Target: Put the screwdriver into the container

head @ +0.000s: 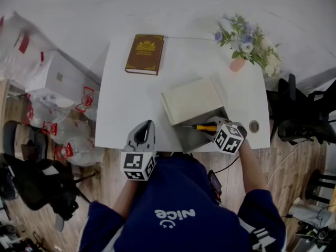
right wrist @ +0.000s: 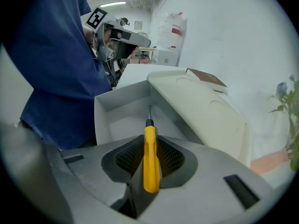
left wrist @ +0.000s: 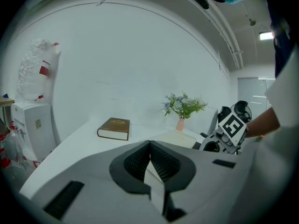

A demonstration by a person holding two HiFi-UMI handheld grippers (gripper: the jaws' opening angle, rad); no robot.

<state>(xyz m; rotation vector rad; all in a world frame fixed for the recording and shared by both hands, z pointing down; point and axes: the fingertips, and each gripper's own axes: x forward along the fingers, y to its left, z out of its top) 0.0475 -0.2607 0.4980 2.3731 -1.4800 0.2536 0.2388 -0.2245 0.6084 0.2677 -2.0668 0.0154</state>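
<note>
We are in an office-like room: a white rectangular tabletop (head: pixel 131 109), black swivel office chairs (head: pixel 31 185) and pale wood-plank flooring (head: pixel 286 164).

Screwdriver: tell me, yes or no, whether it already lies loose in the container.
No, the right gripper clamps the screwdriver by its yellow handle, shaft pointing into the open container.

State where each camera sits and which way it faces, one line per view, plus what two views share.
Head view: on the person's head, facing steeply down at the table; blue top, left gripper and right gripper show.
Left gripper view: on the left gripper, facing across the table toward the book; its shut jaws show.
Right gripper view: on the right gripper, tilted down into the container; its jaws clamp the screwdriver.
Shared: both gripper views show the book.
</note>
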